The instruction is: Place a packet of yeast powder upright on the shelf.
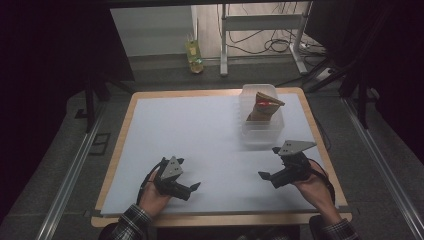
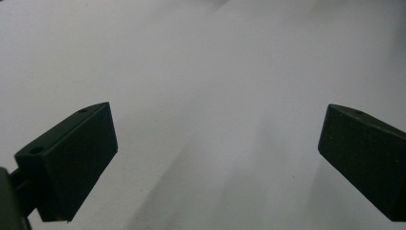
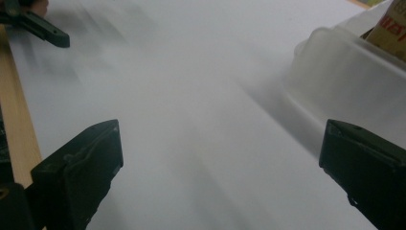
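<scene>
A clear plastic container stands at the back right of the white sheet, with a brown cardboard packet marked in red standing inside it. My left gripper rests low near the front left, open and holding nothing; its jaws stand wide apart over bare sheet. My right gripper is at the front right, just in front of the container, also open and holding nothing. In the right gripper view the container is close on the right, with the packet above its rim.
The sheet covers a wooden table whose edge shows beside my right gripper. The left gripper's jaw appears far off. A yellow-green bottle and a metal desk frame stand on the floor beyond.
</scene>
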Motion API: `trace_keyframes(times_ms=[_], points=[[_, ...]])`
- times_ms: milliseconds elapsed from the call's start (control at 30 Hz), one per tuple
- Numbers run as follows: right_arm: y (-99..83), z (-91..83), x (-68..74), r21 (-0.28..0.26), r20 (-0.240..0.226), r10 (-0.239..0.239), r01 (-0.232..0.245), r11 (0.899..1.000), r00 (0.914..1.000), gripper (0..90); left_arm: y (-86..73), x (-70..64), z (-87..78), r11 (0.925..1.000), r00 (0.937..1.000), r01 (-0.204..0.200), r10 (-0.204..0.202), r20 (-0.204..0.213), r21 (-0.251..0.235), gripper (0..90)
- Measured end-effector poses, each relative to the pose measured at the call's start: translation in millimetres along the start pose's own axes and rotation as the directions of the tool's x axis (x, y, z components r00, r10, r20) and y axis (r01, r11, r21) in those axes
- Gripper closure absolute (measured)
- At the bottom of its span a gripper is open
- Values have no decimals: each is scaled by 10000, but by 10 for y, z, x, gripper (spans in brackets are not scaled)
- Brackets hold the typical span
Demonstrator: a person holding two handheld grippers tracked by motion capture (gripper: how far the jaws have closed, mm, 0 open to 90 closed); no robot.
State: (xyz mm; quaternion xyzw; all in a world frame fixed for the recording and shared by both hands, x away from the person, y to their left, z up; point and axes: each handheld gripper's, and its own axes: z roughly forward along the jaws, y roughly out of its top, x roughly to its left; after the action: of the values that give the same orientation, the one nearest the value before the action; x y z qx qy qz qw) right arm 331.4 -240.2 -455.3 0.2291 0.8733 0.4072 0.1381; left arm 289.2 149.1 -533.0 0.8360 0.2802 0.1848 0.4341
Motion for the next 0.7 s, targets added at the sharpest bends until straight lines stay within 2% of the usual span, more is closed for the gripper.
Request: trace_keyframes(times_ms=[400, 700], points=[[-143, 91, 33, 167, 29, -77, 76, 9998, 10000, 14, -1, -4, 3, 10000, 10000, -53, 53, 19, 40, 0], [-244, 183, 56, 582, -21, -47, 48, 9983, 10000, 13, -3, -4, 10, 10000, 10000, -48, 47, 67, 81, 0]])
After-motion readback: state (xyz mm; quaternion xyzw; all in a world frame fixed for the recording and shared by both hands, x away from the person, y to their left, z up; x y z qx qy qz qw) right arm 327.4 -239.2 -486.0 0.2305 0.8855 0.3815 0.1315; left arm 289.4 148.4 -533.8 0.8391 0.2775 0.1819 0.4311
